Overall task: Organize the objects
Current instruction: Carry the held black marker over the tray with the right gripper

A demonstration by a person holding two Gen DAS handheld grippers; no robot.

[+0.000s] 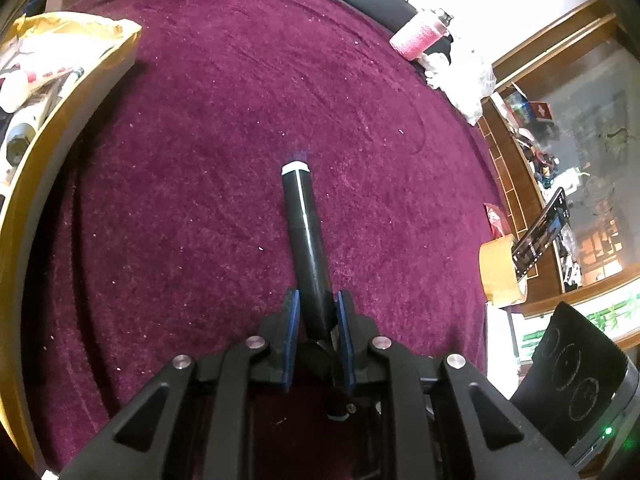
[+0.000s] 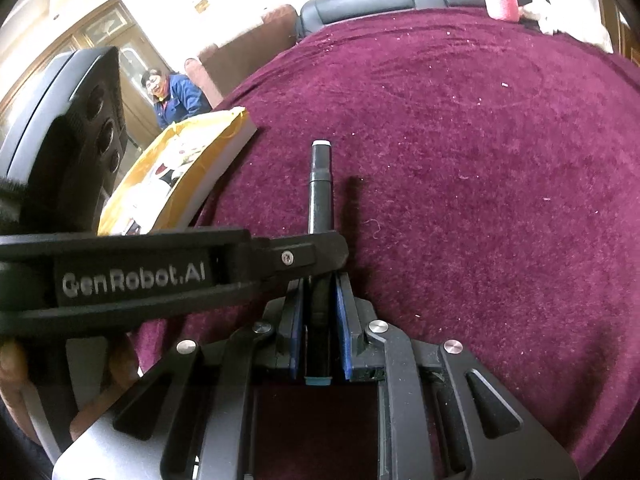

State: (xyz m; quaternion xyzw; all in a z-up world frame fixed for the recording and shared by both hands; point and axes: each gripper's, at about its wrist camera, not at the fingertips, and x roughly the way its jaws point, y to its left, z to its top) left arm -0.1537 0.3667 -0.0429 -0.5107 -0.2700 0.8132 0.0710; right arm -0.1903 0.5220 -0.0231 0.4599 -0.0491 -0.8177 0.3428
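Black marker (image 1: 305,236) is clamped by both hand-held grippers, left (image 1: 316,304) and right (image 2: 320,292), beside a cluttered yellow box (image 1: 60,92).

left gripper (image 1: 314,308): matte black frame, blue pads (image 1: 291,316) on both fingers, four round silver bolts; right gripper (image 2: 320,300): same black build, blue pads (image 2: 343,316), silver bolts; raised white "GenRobot.AI" lettering (image 2: 134,278) plus one cross-head screw (image 2: 287,257) on the black side arm.

Marker (image 2: 321,184) middle hidden by jaws.
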